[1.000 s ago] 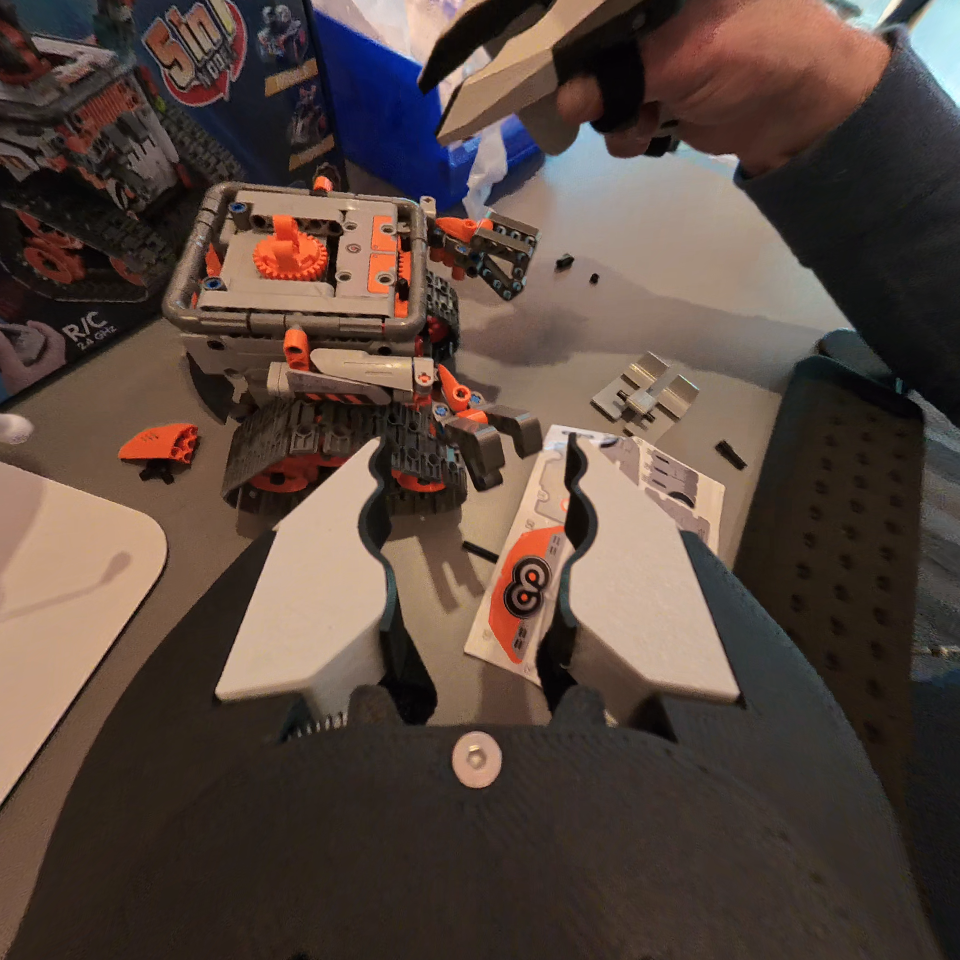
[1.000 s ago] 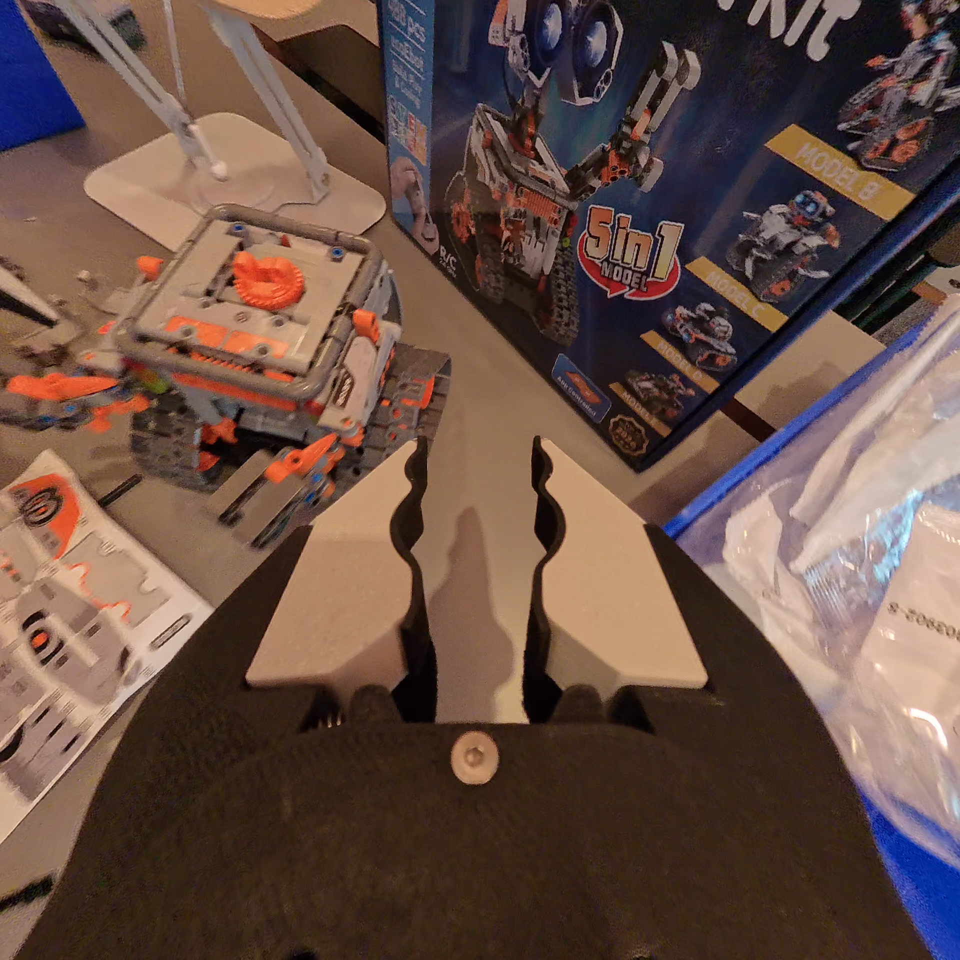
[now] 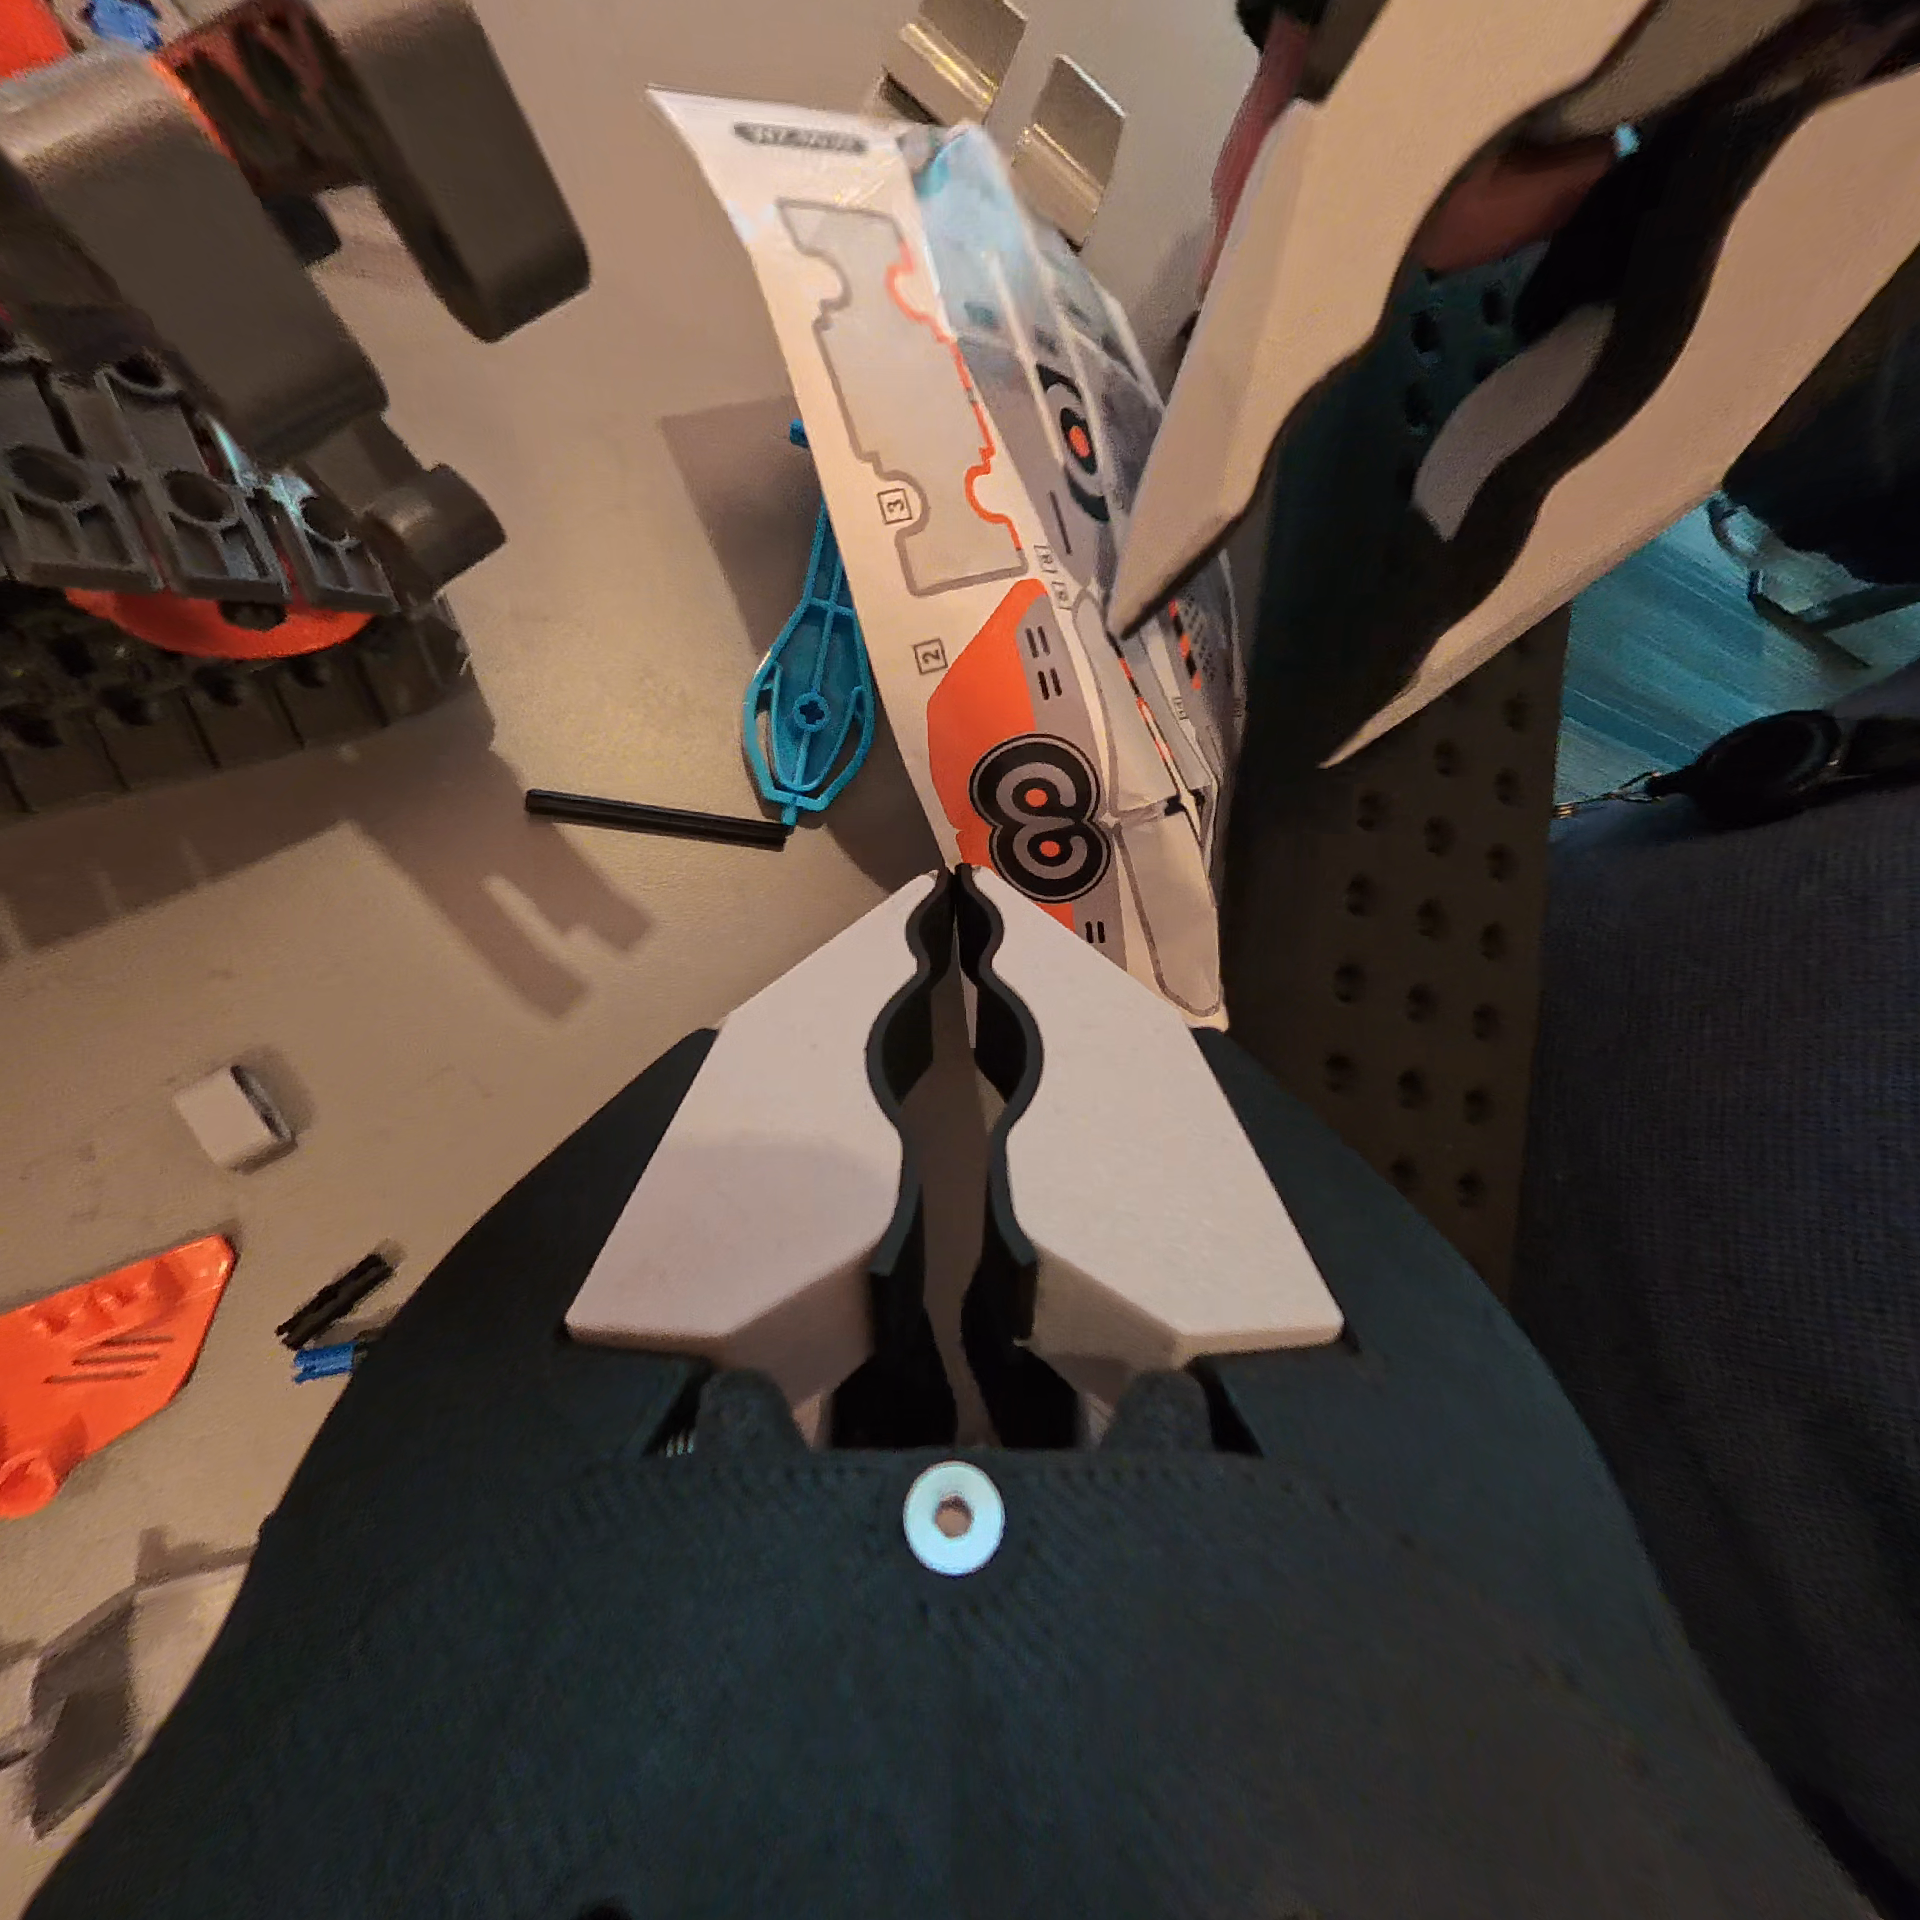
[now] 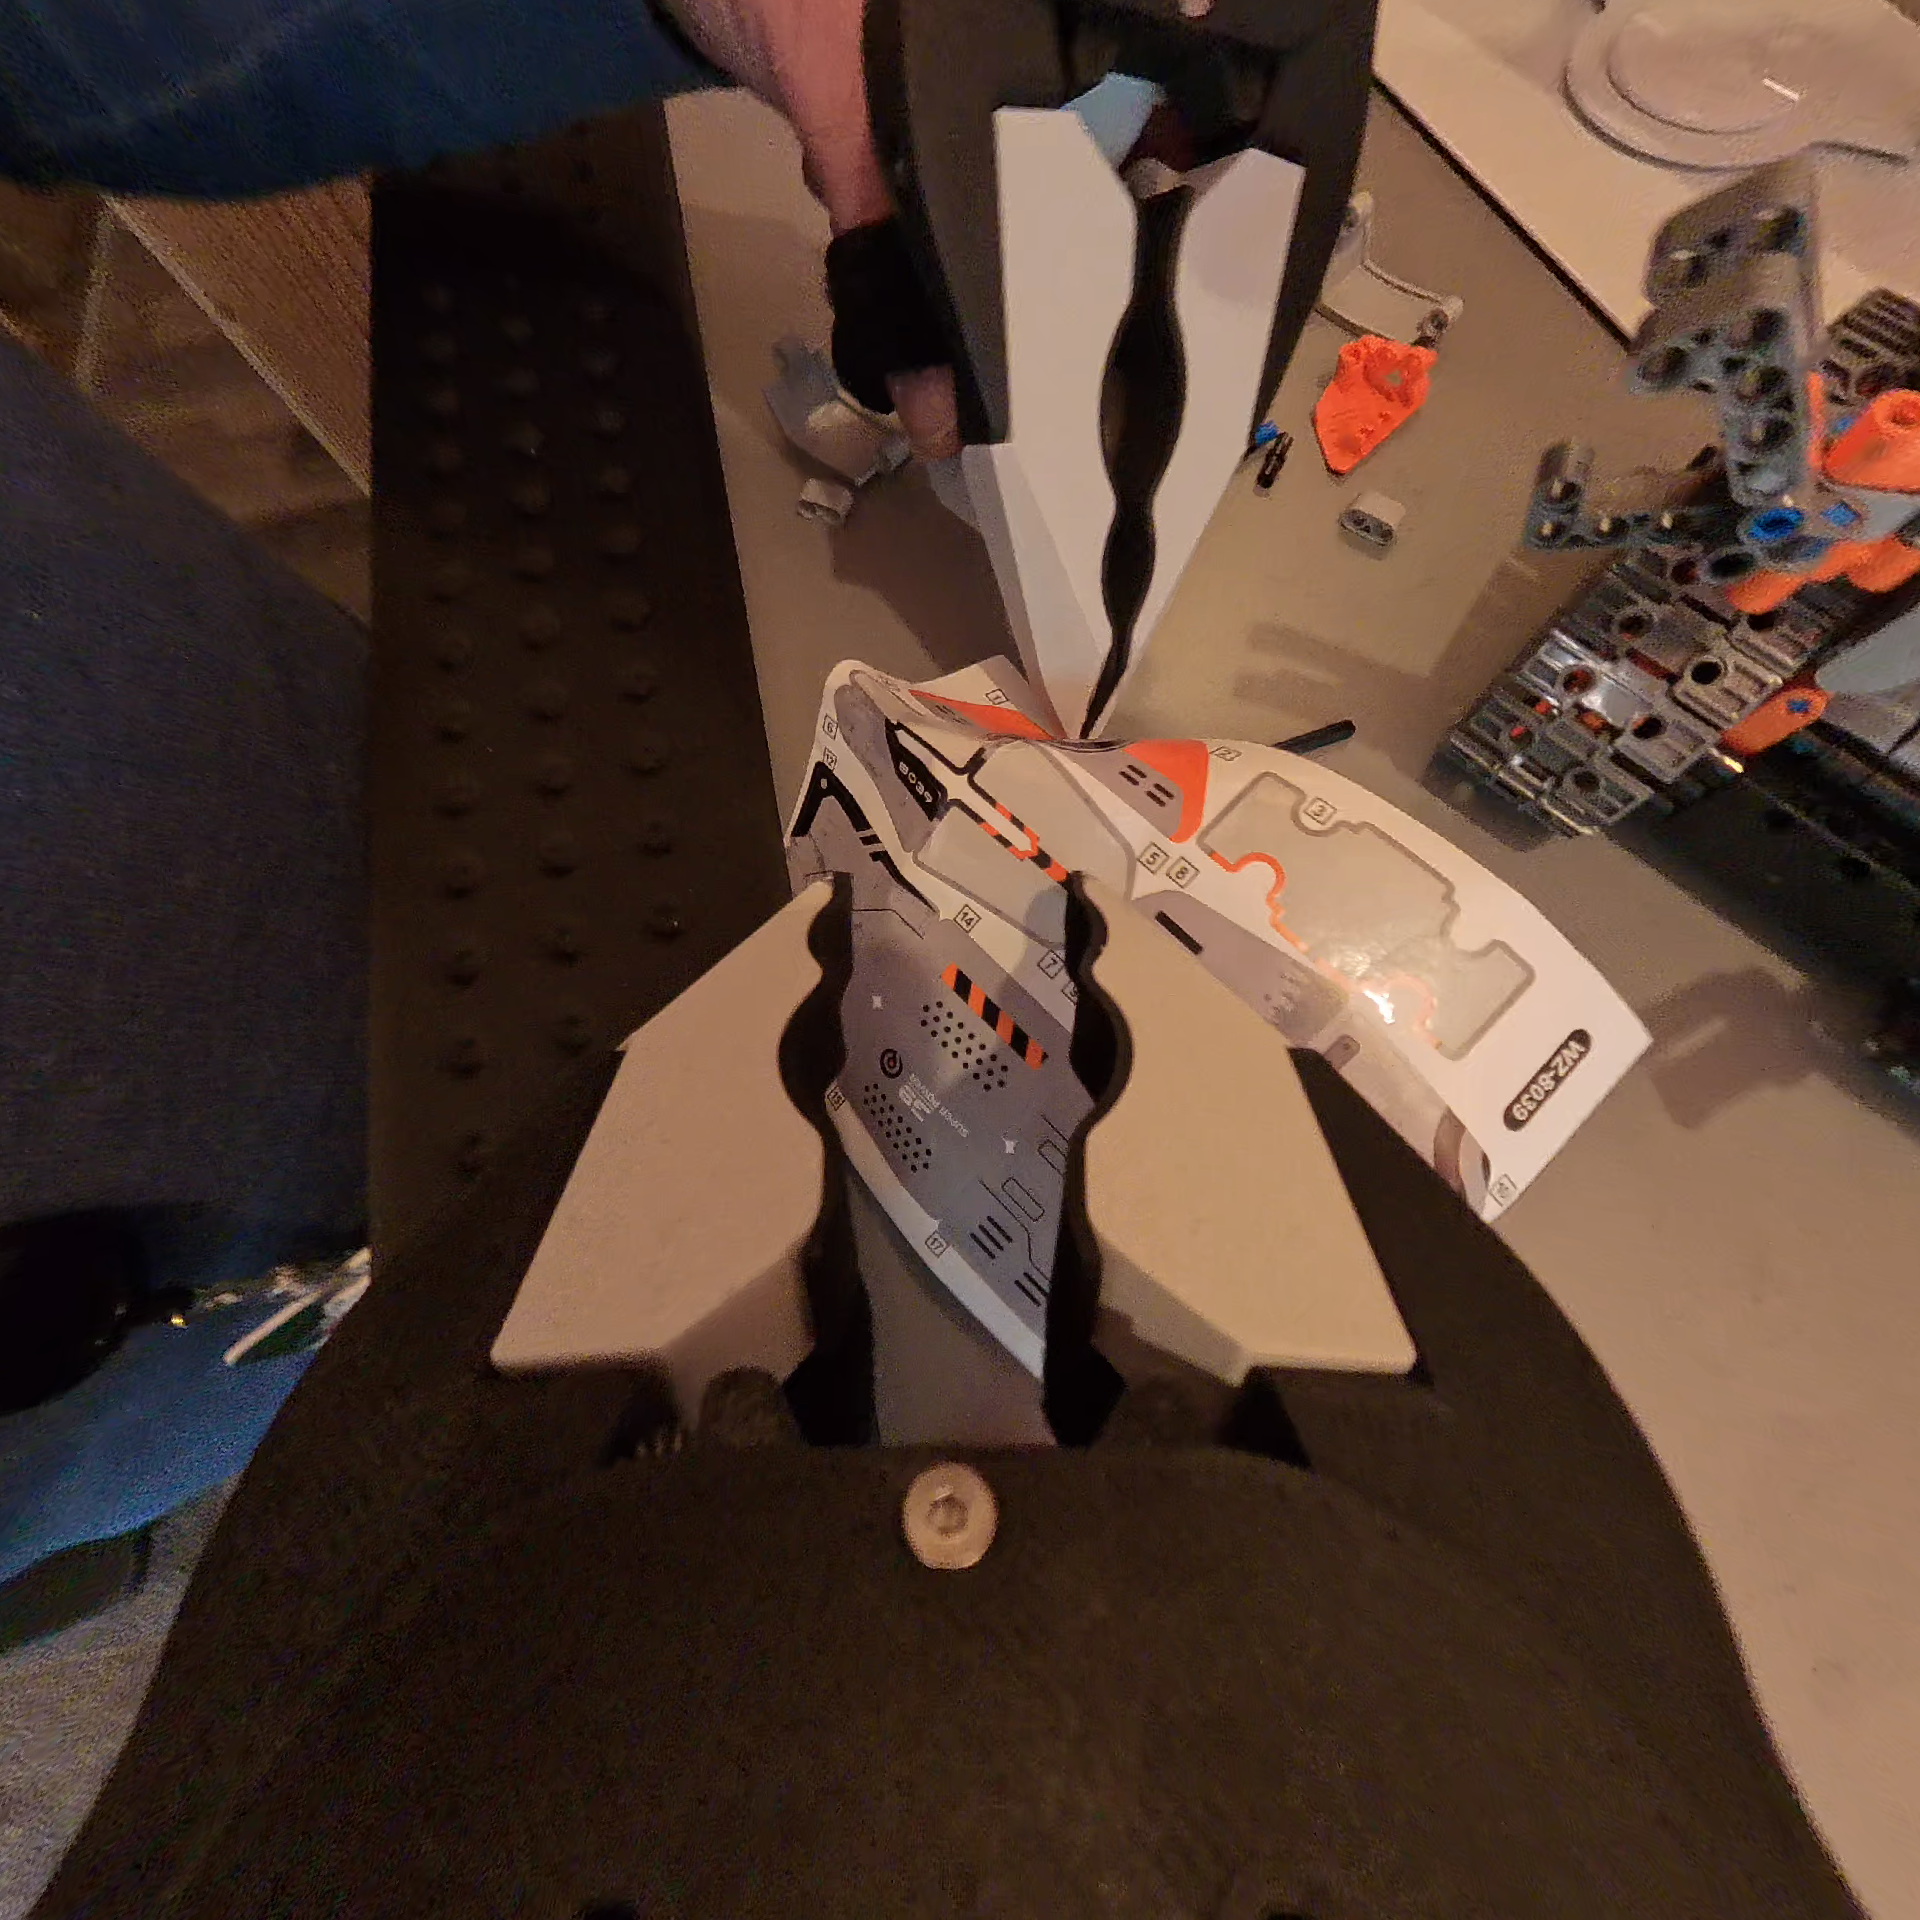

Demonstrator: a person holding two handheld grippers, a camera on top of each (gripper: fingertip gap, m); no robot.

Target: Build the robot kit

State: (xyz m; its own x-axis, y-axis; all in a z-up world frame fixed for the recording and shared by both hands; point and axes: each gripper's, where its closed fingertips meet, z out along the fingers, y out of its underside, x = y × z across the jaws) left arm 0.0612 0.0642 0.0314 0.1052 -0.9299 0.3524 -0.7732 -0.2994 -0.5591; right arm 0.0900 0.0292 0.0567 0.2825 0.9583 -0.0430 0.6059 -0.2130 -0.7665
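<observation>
Now, the left gripper [image 3: 954, 883] is seen clenched, its fingertips pinched on the near edge of the sticker sheet [image 3: 997, 665], which is raised off the table [image 3: 312, 987] at that edge and bowed upward. A second ago the same sheet lay flat and the left jaws were spread above it, so a grasp and a partial lift have been made in the interval. The right gripper [image 4: 961, 894], previously held far off beside the printed box, has been brought over the sheet. Its jaws are parted, the grey printed part of the sheet is seen between and below them, and one finger's tip touches the sheet in the left wrist view. No closure on the sheet is shown. In the right wrist view the sheet is puckered where the left gripper's tips meet, and a hand [image 4: 862, 260] is seen on that gripper. Left of the sheet lie a blue plastic tool [image 3: 810, 717] and a thin black rod [image 3: 655, 805], with the tracked toy vehicle [image 3: 208, 582] at far left. A black dotted mat [image 3: 1392, 935] borders the sheet on the right, and an orange panel [image 3: 94, 1351] lies at near left.
</observation>
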